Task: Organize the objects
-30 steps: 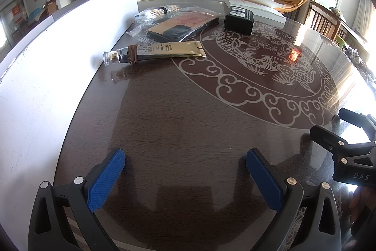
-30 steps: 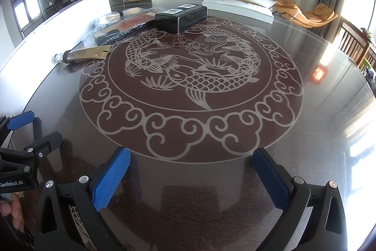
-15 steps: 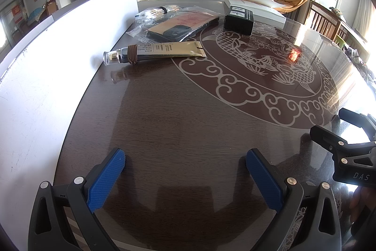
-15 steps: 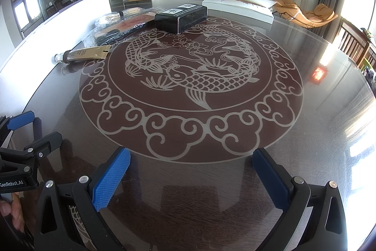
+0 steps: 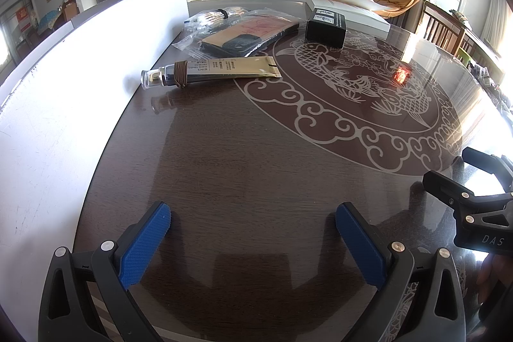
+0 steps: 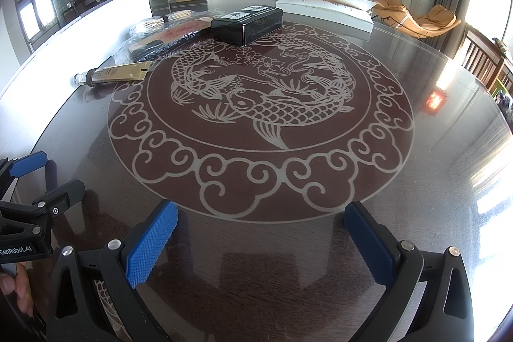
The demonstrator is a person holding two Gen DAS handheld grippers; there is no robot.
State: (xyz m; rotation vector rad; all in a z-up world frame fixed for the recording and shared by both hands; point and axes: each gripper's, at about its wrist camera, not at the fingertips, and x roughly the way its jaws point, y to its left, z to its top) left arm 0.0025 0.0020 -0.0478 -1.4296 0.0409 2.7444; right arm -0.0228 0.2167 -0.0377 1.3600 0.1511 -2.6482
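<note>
A gold and black tube (image 5: 211,72) with a clear cap lies on the dark round table (image 5: 243,169), also seen as the tube (image 6: 112,74) at left in the right wrist view. Behind it rest clear plastic bags (image 5: 243,31) holding flat dark items, the same bags (image 6: 160,36), and a black box (image 5: 325,28), the box (image 6: 247,23). My left gripper (image 5: 253,215) stands open over bare table at the near edge. My right gripper (image 6: 261,215) is open too, beside it on the right, holding nothing.
A white upright board (image 5: 64,92) runs along the table's left side. A long white box (image 6: 323,10) lies at the far edge. The table carries a fish medallion pattern (image 6: 259,104). Wooden chairs (image 5: 442,28) stand at right. A hand (image 6: 16,287) holds the left gripper's handle.
</note>
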